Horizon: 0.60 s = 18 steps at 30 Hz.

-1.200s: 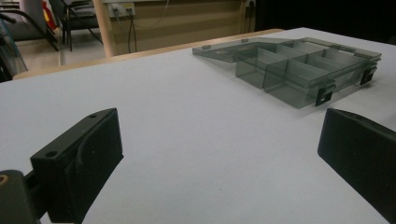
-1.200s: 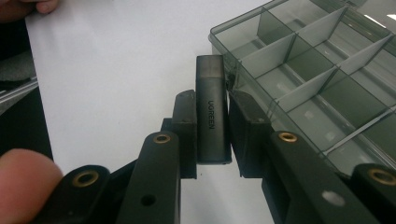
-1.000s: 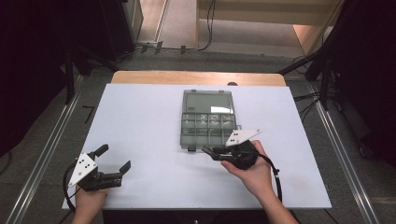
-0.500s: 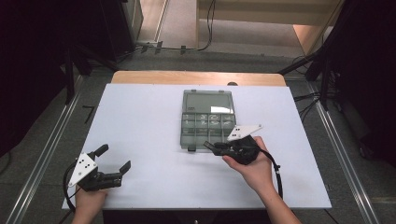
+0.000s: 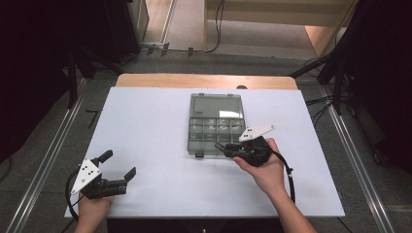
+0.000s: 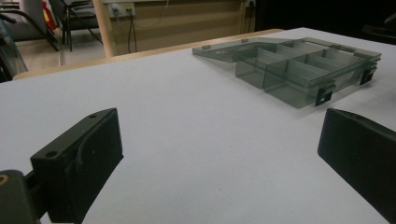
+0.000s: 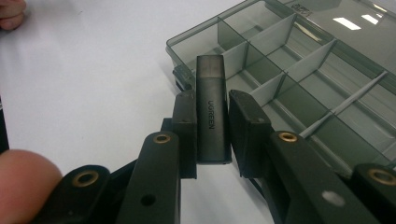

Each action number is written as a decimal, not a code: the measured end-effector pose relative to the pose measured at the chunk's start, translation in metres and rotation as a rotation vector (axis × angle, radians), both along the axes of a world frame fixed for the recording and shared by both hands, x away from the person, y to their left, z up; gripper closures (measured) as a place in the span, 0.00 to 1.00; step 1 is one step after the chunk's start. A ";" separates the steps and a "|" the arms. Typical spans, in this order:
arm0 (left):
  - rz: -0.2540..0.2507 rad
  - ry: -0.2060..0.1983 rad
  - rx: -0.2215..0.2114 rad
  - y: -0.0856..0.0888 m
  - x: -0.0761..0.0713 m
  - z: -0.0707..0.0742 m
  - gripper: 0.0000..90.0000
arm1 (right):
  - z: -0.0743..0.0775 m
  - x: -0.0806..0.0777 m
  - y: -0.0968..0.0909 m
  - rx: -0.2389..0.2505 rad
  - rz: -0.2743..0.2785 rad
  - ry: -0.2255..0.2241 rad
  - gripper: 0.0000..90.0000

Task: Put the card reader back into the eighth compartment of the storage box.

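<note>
A smoke-grey plastic compartment box (image 5: 216, 124) lies open in the middle of the white table, its lid (image 5: 215, 105) flat behind it. My right gripper (image 5: 224, 149) hovers at the box's near right corner, shut on a dark grey UGREEN stick (image 7: 212, 114). In the right gripper view the stick points out over the box's front compartments (image 7: 280, 70). My left gripper (image 5: 119, 165) rests at the table's near left, open, with nothing between its jaws. In the left gripper view the box (image 6: 299, 70) lies farther off at the upper right.
The white tabletop (image 5: 145, 126) has a wooden strip (image 5: 204, 80) along its far edge. Black latches (image 6: 323, 96) stick out from the box's front wall. Metal rails and cables run on the floor on both sides of the table.
My right gripper has shifted slightly right and toward the box's near edge with the stick in it. The left gripper has stayed in place.
</note>
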<state>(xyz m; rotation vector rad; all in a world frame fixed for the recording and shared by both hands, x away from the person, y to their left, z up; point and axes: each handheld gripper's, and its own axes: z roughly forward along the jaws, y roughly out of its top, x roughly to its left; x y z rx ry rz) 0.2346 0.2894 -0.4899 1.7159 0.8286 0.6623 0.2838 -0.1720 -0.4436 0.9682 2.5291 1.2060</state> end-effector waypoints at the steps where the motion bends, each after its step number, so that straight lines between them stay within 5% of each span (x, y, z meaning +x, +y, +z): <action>1: 0.000 0.000 0.000 0.000 0.000 0.000 0.00 | 0.000 0.000 0.000 0.001 -0.002 -0.001 0.79; 18: 0.001 0.000 -0.001 0.000 0.000 0.000 0.00 | -0.002 0.010 -0.008 0.006 -0.040 0.007 0.79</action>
